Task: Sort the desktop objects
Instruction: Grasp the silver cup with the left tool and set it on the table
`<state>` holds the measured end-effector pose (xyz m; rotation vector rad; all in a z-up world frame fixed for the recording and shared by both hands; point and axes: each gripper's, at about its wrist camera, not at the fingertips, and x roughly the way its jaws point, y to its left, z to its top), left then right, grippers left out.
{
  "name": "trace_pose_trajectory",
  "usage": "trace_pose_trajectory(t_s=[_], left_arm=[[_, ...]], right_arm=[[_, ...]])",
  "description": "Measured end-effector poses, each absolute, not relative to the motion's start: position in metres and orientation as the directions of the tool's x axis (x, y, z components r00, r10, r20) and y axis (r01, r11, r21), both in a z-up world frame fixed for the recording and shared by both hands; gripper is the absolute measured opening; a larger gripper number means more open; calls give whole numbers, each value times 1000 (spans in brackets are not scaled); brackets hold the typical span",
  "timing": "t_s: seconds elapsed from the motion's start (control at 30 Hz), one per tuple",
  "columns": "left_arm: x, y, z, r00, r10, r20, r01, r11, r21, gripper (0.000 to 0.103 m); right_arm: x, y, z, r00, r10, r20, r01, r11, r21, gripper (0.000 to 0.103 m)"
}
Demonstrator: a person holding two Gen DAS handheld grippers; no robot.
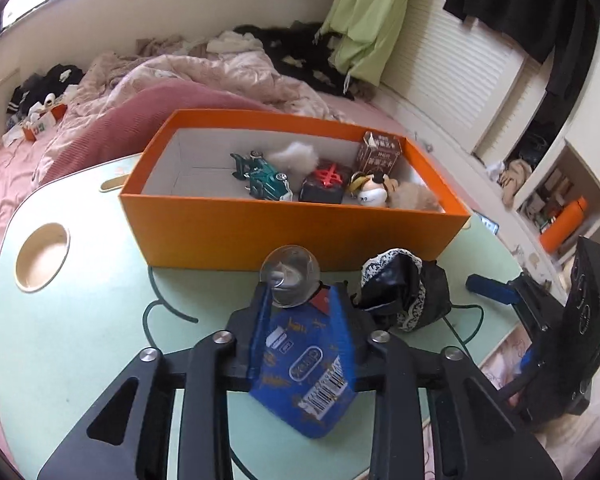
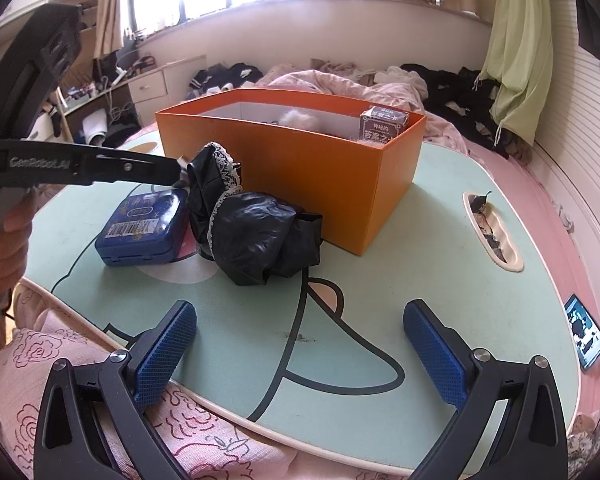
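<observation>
Blue tin (image 1: 300,360) lies on the worktop (image 1: 80,340) between the left tool's (image 1: 304,292) fingers; I cannot tell whether the pads press on it. An orange box (image 1: 292,232) stands beyond its tips. The right tool (image 2: 300,308) hangs released, empty.

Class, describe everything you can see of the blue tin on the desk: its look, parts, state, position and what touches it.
The blue tin is a flat, rounded-corner box, seemingly metal, printed with gold patterns, an oval logo and a white barcode label. Its lid is shut; small hinges show on the near side. It lies flat on the green desk, in front of the orange box, with the black lace-trimmed bundle against its right side. The left gripper straddles it; whether the pads press it is unclear.
</observation>
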<state>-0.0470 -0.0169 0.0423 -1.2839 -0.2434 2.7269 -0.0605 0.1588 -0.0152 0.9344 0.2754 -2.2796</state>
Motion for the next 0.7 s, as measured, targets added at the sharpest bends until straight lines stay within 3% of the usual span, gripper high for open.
trace_pose_trajectory(t_s=[0.03,0.1,0.4,0.43,0.6,0.7], left_arm=[[-38,-19,44,-653,160,-740,-22,-981,-193,58],[-19,-25,46,-685,116,-719,17,-984,-175,79],[34,-22,14,-676,-60,-734,84,-996,4,81],[33,-20,8,-682,-67,-728,89,-996,8,88],[35,-16,-2,-759,-122,-640,149,-989,12,100],[39,-13,-5,-785,-149,-601,173,-985,18,103]], right_arm=[[-60,158,-15,-534,-491,-688,641,-766,49,103],[-60,158,-15,-534,-490,-688,640,-766,49,103],[-61,159,-16,-534,-490,-689,640,-767,49,103],[-61,159,-16,-534,-490,-689,640,-766,49,103],[-60,157,-15,-534,-489,-690,640,-767,48,103],[-61,158,-16,-534,-487,-691,640,-767,47,103]])
